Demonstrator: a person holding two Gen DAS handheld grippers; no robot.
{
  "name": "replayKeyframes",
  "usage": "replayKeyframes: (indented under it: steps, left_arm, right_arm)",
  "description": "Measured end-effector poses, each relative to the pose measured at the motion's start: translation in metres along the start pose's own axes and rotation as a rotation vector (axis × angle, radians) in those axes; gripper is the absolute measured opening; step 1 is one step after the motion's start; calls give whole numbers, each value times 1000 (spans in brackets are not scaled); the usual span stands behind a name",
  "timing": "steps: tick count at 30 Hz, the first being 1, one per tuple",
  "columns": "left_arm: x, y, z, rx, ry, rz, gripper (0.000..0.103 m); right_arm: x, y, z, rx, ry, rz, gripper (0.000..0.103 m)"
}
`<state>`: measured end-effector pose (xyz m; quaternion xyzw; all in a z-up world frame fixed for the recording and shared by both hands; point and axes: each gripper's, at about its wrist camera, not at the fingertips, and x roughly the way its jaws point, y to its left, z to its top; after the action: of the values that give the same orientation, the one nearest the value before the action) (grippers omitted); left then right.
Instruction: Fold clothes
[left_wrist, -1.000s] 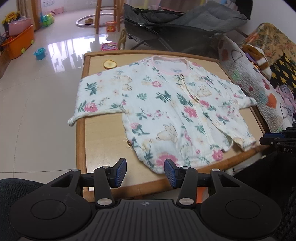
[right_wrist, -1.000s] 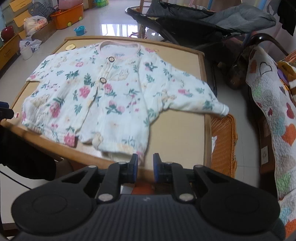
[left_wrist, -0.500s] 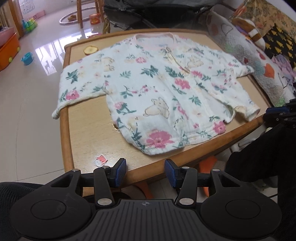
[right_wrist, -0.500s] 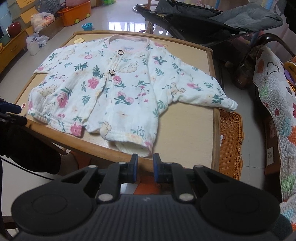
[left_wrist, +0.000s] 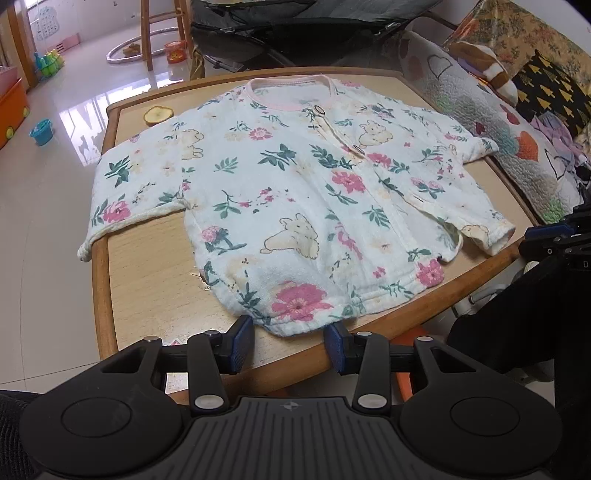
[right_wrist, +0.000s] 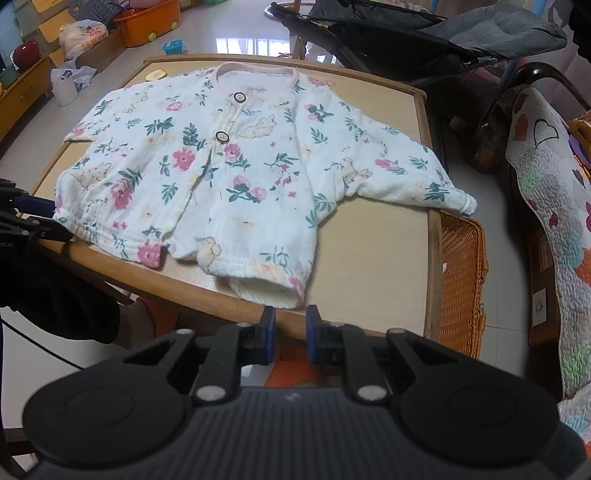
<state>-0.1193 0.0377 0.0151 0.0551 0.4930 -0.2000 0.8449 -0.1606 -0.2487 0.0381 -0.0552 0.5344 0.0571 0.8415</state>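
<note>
Lying flat and face up across the wooden bench (left_wrist: 147, 280) is a small child's cardigan (left_wrist: 295, 192), its pink-ribbed collar at the far edge and its gathered hem toward me. The cloth is white, soft and crinkled like quilted muslin, printed with pink flowers, dark green leaves and pale tan bears. Two round, dark-rimmed buttons fasten the upper front; below them the front edges part slightly. Both sleeves spread out sideways, and one cuff droops past the bench's rounded rim. My left fingers (left_wrist: 289, 345), black arms tipped with blue pads, hover at the hem's near edge; they are closing, with the hem just ahead of the gap and nothing pressed between the pads. My right fingers (right_wrist: 287, 332) stand narrowly apart, released, grasping nothing, just short of the hem corner where the cream lining (right_wrist: 264, 291) shows. A round slice of dried fruit (left_wrist: 158, 115) rests on a far corner of the bench. A woven orange basket (right_wrist: 461, 280) stands beside the bench, and a quilted cover (right_wrist: 554, 206) with hearts drapes nearby.
</note>
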Motion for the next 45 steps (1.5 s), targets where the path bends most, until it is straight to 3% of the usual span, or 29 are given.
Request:
replayKeyframes:
  steps: [7,12,25,29,32,36,40,45]
  left_arm:
    - [-2,2,1,-11,-7,-18,15]
    - [-10,4,3,-26,-49,-14,8]
    - [-55,-2,19,-17,-140,1,8]
    - [-50,8,16,-35,-112,30,9]
    - [-45,14,12,-50,-80,27,20]
    - [-36,18,6,-79,-34,30,20]
    - [-29,24,3,-123,-13,43,35]
    - [-30,24,2,-137,-20,34,37]
  right_arm:
    - [-1,1,1,3,-7,1,16]
    - [-2,0,1,5,-11,2,16]
    - [-4,-1,2,17,-19,18,16]
    - [-4,-2,1,17,-16,21,16]
    - [-4,-3,2,7,-12,28,16]
    - [-1,-5,2,-24,15,23,23]
    - [0,-7,4,-28,13,40,29]
    - [13,-7,9,6,22,56,28]
